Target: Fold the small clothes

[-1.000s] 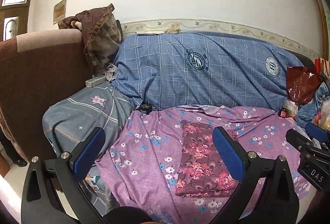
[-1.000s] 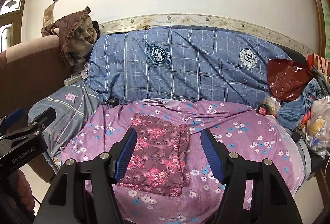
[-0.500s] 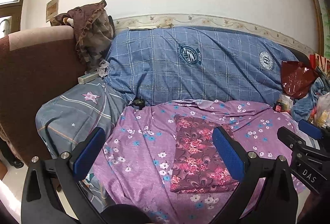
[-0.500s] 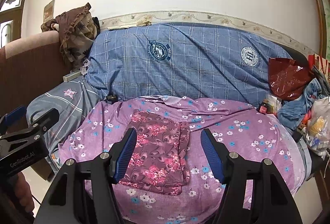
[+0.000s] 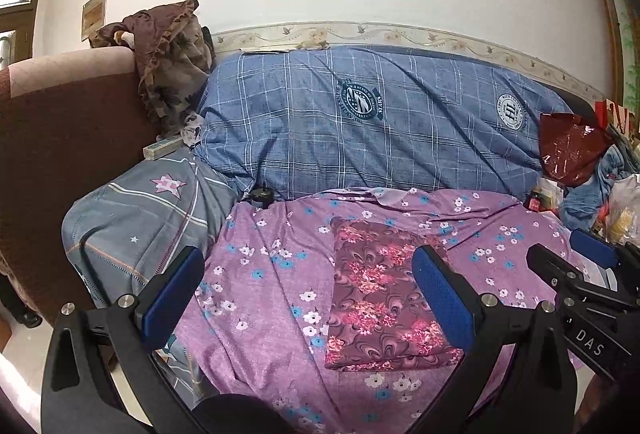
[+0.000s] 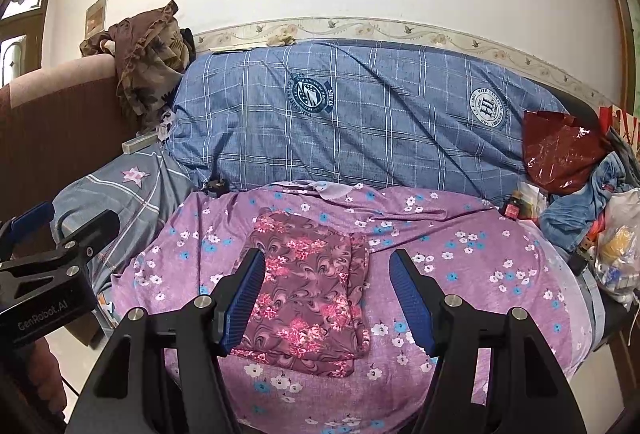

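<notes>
The left gripper (image 5: 308, 288) is wide open and empty, clear of the cloth. The maroon floral garment (image 5: 380, 290) lies folded into a flat rectangle on the purple floral sheet (image 5: 260, 274), near its front edge. The right gripper (image 6: 328, 294) is also spread open, holding nothing. Judgement: this piece appears fully folded; no unfolded small garment is identifiable on the sheet

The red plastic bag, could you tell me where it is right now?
In both views the red plastic bag sits at the far right, against the blue checked quilt, above a blue garment.
</notes>
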A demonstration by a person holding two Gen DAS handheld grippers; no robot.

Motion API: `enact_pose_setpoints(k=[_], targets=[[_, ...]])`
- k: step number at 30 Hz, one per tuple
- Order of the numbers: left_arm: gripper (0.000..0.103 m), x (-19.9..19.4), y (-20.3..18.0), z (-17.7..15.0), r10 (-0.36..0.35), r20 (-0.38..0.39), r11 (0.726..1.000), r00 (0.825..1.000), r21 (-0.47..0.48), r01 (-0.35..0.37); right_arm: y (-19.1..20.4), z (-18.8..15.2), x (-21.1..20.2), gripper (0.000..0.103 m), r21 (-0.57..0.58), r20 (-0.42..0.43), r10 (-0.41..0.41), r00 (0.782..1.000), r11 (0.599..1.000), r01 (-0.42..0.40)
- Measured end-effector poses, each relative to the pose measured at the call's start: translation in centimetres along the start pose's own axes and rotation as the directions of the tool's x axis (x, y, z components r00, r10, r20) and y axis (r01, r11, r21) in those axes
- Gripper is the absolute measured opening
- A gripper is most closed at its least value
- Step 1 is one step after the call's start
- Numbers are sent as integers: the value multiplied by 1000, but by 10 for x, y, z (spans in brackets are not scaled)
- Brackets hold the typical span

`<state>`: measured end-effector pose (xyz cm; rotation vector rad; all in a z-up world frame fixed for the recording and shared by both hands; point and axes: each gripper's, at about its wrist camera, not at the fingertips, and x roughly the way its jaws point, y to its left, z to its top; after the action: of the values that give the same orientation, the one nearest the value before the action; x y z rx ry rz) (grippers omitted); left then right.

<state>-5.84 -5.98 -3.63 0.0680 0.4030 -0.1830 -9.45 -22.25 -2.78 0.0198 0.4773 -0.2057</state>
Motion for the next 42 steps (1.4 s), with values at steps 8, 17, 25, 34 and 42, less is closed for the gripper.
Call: enact_pose_setpoints(k=[8,17,25,34,42], targets=[[103,3,-1,-2,-24,-8,1000,1000,5,24,4,-2,5,67,-12,-8,-8,1000,1000,8],[103,8,-1,-2,-58,-17,998,998,11,59,8,-2,13,67,-26,-16,-20,1000,999,19],[103,12,2,-1,-79,-20,997,997,3,79,13,-1,18,67,-38,-20,-30,999,999,29],[103,19,9,1,-80,-23,997,997,-21,79,19,0,24,67,-52,-29,-42,999,998,40],[103,22,15,1,-78,-17,997,997,-26,77,21,1,27,67,-55,-32,-51,998,997,49]])
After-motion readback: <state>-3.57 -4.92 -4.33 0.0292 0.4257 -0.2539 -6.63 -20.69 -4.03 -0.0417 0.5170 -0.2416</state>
